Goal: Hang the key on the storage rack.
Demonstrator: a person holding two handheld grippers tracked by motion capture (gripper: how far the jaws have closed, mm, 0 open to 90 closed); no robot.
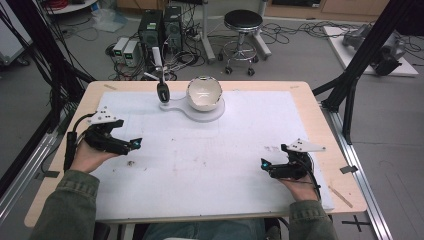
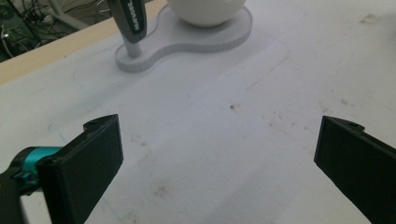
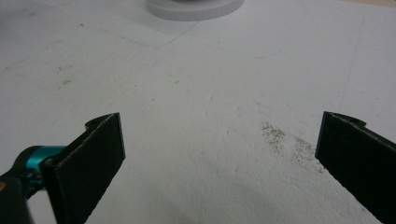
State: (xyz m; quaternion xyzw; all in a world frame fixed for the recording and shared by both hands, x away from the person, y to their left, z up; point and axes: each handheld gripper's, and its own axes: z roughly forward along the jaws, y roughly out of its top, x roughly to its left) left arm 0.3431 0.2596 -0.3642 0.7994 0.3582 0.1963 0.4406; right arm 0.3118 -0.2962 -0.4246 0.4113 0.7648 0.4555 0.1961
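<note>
the left gripper [image 1: 131,144] rests low on the near-left of the white mat [image 1: 240,165], jaws spread wide with nothing between them; the right gripper [image 1: 265,165] sits the same way at the near right, jaws also spread and bare. the things they face are well apart from both, at the far middle of the mat: a white bowl [image 1: 204,93] tilted on the wide end of a flat white stand [image 1: 200,112], and a dark-handled tool [image 1: 163,91] standing upright in the stand's narrow end, just beside the bowl (its working end is hidden in the stand). the likely trouble is crowding: a wide-open jaw closing on the handle could clip the bowl's rim and rock it off, or tug the light stand along and tip the tool. a slanted pull might jam the tool in its socket. nothing stands between grippers and stand, just specks and smudges on the mat. beyond the table lie a stool [image 1: 242,22], computer towers [image 1: 160,27] and loose cables [image 1: 295,32], out of the way.
</note>
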